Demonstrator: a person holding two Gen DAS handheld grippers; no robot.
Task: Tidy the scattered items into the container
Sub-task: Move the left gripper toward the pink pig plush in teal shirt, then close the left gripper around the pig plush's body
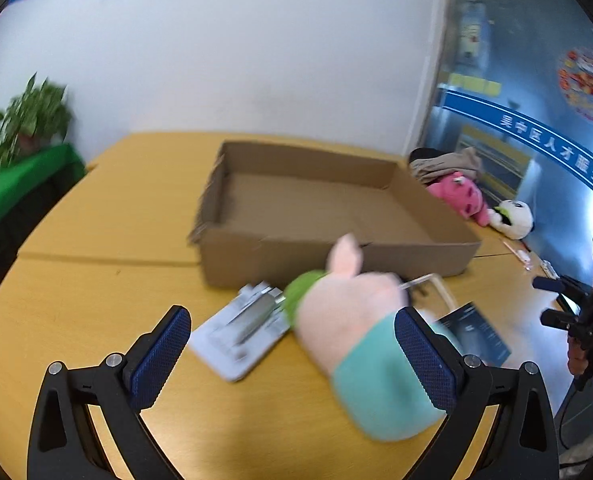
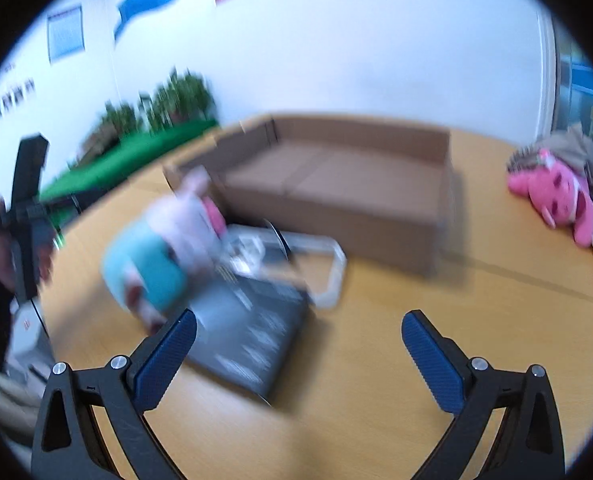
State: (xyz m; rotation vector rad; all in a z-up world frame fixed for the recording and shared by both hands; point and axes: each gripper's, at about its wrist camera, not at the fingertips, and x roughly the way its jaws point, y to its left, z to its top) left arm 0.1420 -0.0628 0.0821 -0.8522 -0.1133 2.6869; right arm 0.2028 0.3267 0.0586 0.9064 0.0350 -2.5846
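Surface: yellow wooden table (image 1: 96, 312) against a white wall (image 1: 256, 60); potted plant (image 1: 28, 120) far left.
Container: open cardboard box (image 1: 328, 256) ahead of both grippers, nothing visible inside.
Left gripper (image 1: 292, 354): jaws wide apart, holding nothing; plush doll (image 1: 360, 320) lies between the pads, against the right one.
Right gripper (image 2: 298, 354): spread wide, holding nothing, above bare table.
Obstructions: blister pack (image 1: 240, 328) and dark booklet (image 2: 252, 336) lie before the box, beside the doll.
Periphery: pink plush (image 2: 556, 200) far right, well apart.
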